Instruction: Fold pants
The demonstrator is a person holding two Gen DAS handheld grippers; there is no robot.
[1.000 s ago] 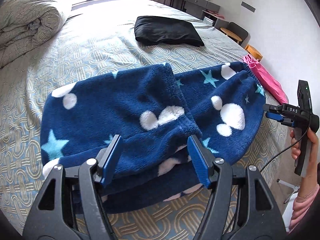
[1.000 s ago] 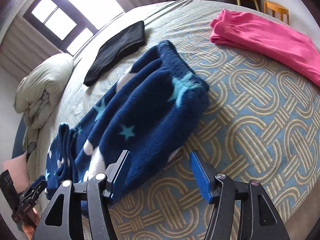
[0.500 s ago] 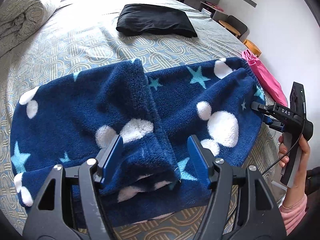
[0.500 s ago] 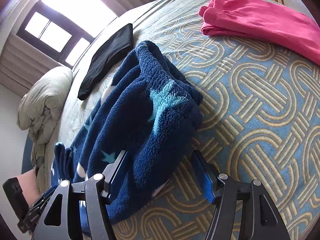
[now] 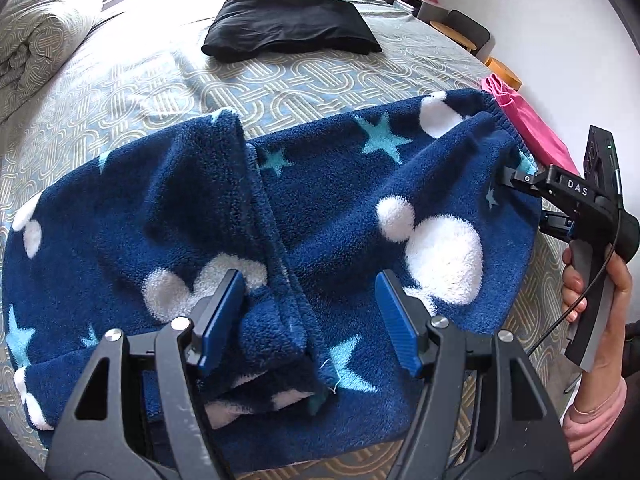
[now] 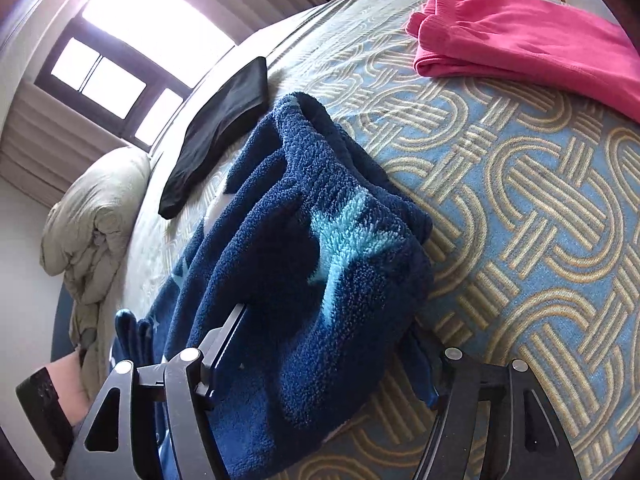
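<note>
- While the bed, with its looped-pattern cover, fills both views, the navy fleece pants lie folded across its near side.
- Beyond them a black folded garment lies flat; a pink garment lies apart, nearer the bed's edge.
- Left gripper: jaws spread, not pinching, astride the pants' bunched middle fold.
- Right gripper: jaws spread around the pants' thick end; whether the pads press on it I cannot tell.
</note>
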